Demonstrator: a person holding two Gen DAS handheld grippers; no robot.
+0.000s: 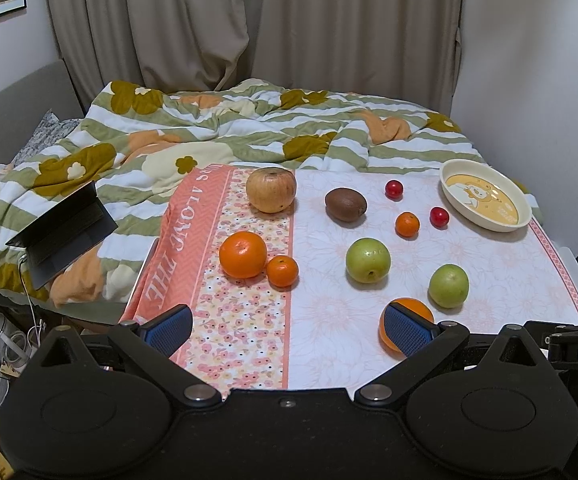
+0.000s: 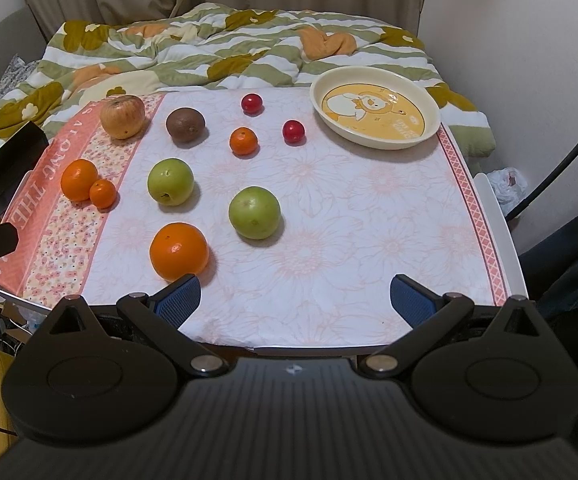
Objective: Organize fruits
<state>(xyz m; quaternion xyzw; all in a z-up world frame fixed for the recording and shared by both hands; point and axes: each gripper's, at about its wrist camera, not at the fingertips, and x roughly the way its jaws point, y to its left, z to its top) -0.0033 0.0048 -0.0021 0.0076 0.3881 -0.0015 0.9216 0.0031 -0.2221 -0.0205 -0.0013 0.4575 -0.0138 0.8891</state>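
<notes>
**A:** so where's everything sitting right now?

**B:** all the fruit is loose on the surface (image 2: 369,240), on the floral cloth. Both grippers hang back at the near edge. The left gripper (image 1: 287,330) is spread wide with nothing in it, and the right gripper (image 2: 295,300) is just as wide and empty too.

**A:** what's closest to them?

**B:** the big orange (image 2: 179,252). In the right wrist view it sits just beyond the right gripper's left fingertip, not between the fingers. In the left wrist view the same orange (image 1: 413,308) is partly hidden behind the left gripper's right finger pad (image 1: 407,330), can't tell if they touch.

**A:** and the rest?

**B:** two green apples, one (image 2: 254,212) a bit past the orange, the other (image 2: 171,181) further left. Far left there's another orange (image 2: 79,180) touching a small mandarin (image 2: 103,193). At the back a yellowish apple (image 2: 123,116), a kiwi (image 2: 185,125), a second mandarin (image 2: 243,141) and two little red fruits (image 2: 251,103) (image 2: 293,131).

**A:** the plate?

**B:** cream plate (image 2: 429,104) with a cartoon print, far right corner, nothing on it, well apart from both grippers.
</notes>
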